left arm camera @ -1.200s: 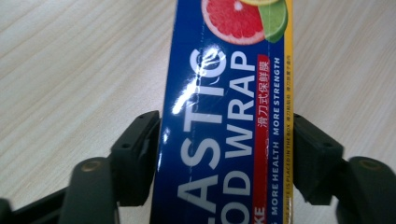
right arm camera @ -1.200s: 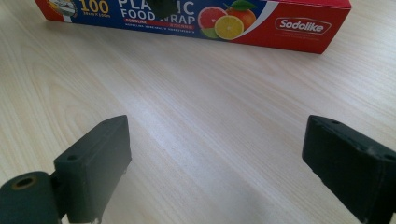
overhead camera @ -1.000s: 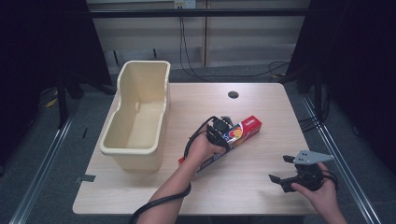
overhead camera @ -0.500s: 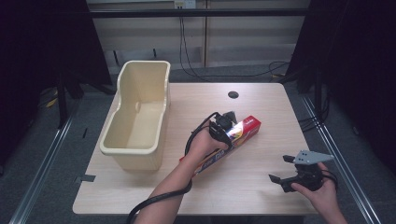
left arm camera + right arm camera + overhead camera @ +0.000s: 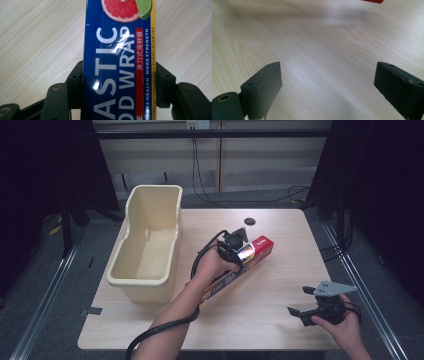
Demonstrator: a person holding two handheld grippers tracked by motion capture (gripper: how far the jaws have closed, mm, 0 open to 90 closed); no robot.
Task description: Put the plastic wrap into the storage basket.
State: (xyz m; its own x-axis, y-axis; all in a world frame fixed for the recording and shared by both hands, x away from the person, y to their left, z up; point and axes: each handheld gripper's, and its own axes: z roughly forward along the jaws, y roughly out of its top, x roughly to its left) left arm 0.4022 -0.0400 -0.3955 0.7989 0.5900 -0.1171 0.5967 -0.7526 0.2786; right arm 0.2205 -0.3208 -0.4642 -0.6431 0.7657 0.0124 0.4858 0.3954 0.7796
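Plastic wrap box (image 5: 240, 265) lies diagonally at the table's (image 5: 280, 320) centre, the left gripper (image 5: 117, 82) pinching its long sides between both jaws. At lower right, the right gripper (image 5: 306, 302) hovers with jaws spread wide, a cream tub (image 5: 150, 237) at left.

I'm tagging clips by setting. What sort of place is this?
Probably a lab recording booth, not a home: a bare wooden table ringed by black curtains, cables trailing behind it, and just a cream plastic tub and plastic wrap box.
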